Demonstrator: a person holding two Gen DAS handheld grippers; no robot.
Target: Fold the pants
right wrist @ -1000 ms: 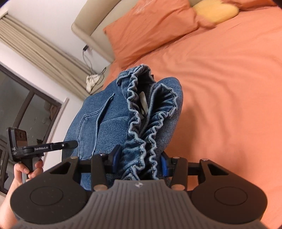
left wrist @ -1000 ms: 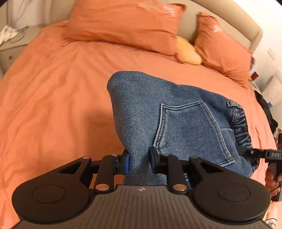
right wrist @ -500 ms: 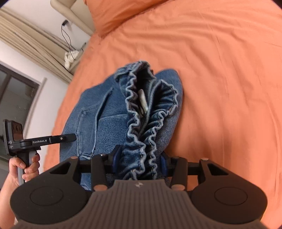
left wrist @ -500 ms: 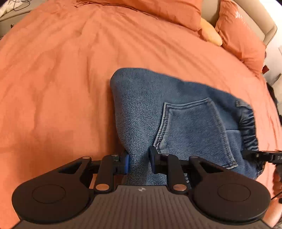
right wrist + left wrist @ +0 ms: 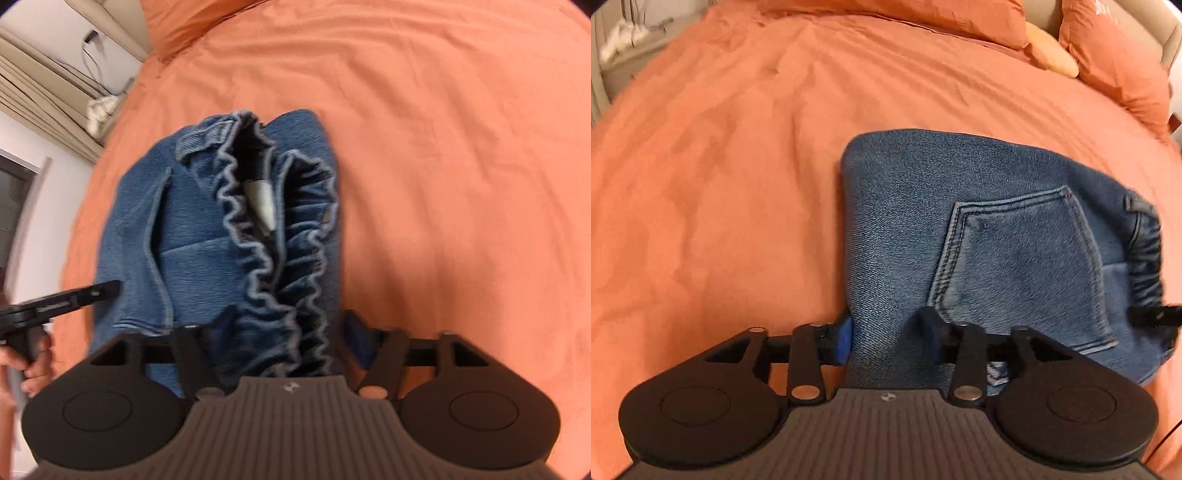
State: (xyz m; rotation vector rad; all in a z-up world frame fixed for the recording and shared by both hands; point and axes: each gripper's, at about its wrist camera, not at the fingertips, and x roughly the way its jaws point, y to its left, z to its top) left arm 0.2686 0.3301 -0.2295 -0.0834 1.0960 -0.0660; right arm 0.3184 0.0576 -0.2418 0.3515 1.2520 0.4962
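The folded blue denim pants [image 5: 979, 229] lie on the orange bed cover [image 5: 731, 177], back pocket up. My left gripper [image 5: 886, 339] has its jaws spread wider than before around the folded edge of the pants. In the right wrist view the pants [image 5: 207, 236] show their ruffled elastic waistband [image 5: 266, 258] toward me. My right gripper [image 5: 280, 332] has its jaws spread apart around the waistband; the cloth sits loose between them. The left gripper's finger also shows in the right wrist view [image 5: 74, 297], and the right gripper's finger in the left wrist view [image 5: 1152, 315].
Orange pillows [image 5: 1115, 55] and a yellow cushion [image 5: 1052, 55] lie at the head of the bed. A beige headboard [image 5: 110, 22] and a side table with white cloth [image 5: 101, 109] stand beyond the bed's edge. Orange cover stretches left of the pants.
Both grippers have lowered the pants onto the bed and their jaws have spread apart, letting go of the cloth. Both views are blurred by motion.
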